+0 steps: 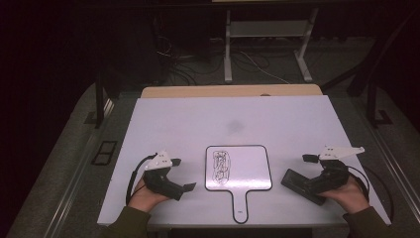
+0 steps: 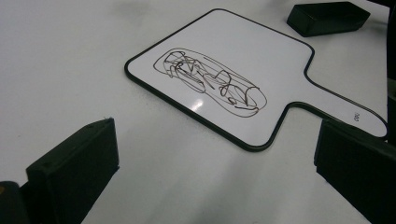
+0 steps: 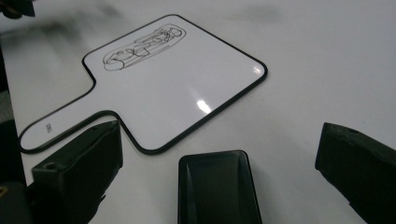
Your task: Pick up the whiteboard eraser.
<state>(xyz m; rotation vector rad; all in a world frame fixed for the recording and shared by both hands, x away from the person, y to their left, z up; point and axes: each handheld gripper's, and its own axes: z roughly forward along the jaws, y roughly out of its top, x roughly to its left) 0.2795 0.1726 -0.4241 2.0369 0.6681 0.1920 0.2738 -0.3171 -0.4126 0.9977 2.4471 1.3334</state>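
A paddle-shaped whiteboard (image 1: 245,166) lies flat at the table's near middle, its handle (image 1: 239,203) pointing toward the person. A dark scribble (image 1: 221,166) covers its left part. My left gripper (image 1: 183,174) rests on the table left of the board, open with nothing between its jaws. In the left gripper view the whiteboard (image 2: 243,46) lies ahead of the left gripper (image 2: 215,177). My right gripper (image 1: 303,174) is open on the right, its jaws straddling a black eraser (image 1: 297,182) without touching it. The eraser (image 3: 217,186) lies midway between the wide jaws of the right gripper (image 3: 219,170).
The white table top (image 1: 198,119) stretches bare behind the board, with a faint grey smudge (image 1: 235,126). A tan strip (image 1: 230,90) edges the far side. Beyond it are white desk legs (image 1: 228,49) and cables on a dark floor (image 1: 257,64).
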